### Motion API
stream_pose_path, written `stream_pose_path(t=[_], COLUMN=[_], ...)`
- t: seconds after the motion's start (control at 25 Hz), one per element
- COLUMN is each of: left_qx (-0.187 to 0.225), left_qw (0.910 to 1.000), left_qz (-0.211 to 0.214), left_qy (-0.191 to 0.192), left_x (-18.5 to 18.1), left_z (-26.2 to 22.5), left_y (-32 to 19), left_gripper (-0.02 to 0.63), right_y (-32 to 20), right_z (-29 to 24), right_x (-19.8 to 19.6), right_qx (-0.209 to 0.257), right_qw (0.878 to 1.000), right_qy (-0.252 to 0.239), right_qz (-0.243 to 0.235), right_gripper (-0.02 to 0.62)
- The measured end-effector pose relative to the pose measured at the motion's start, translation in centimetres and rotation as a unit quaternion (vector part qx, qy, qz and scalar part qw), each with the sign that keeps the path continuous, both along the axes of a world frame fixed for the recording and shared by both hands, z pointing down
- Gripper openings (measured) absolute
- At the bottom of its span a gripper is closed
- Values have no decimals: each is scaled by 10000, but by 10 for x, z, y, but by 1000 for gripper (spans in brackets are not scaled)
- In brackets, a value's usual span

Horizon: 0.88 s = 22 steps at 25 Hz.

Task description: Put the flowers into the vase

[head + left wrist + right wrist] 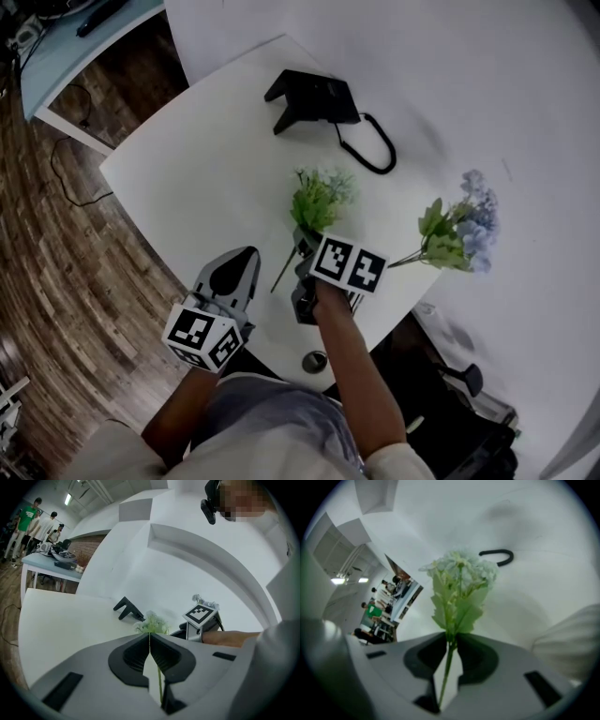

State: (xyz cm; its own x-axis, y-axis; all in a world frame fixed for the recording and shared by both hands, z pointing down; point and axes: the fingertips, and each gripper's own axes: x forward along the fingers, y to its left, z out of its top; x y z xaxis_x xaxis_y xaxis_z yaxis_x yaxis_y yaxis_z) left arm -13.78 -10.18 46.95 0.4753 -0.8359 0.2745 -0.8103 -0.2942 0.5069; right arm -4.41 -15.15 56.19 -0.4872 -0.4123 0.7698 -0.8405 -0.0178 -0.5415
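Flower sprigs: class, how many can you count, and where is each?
2. A green-and-white sprig is pinched by its stem in the right gripper; a blue-and-lilac sprig lies on the white table, at the head view's right. None appears hidden.

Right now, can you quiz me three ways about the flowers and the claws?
1. Where is the blue bunch? A) lying on the white table B) on the floor C) on a chair
2. How many flower bunches are there? A) one B) two C) four
3. The right claw is: A) wide open, empty B) shut on the green bunch's stem C) holding a cup
Answers: 1A, it rests on the tabletop, held by nothing; 2B, one blue, one green; 3B, the claw pinches the stem.
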Motion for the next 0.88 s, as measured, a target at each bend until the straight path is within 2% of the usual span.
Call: stream_pose_path(t=[0.88], left_qx=[301], left_qw=[9990], left_qz=[330], left_qy=[-21], left_x=[8], left_z=[-35], left_y=[52], left_gripper=[25], right_y=[48], right_z=[-63], right_x=[-4], right_qx=[924], right_qw=[9955], right_qy=[-105], right_qz=[-198], right_gripper=[81])
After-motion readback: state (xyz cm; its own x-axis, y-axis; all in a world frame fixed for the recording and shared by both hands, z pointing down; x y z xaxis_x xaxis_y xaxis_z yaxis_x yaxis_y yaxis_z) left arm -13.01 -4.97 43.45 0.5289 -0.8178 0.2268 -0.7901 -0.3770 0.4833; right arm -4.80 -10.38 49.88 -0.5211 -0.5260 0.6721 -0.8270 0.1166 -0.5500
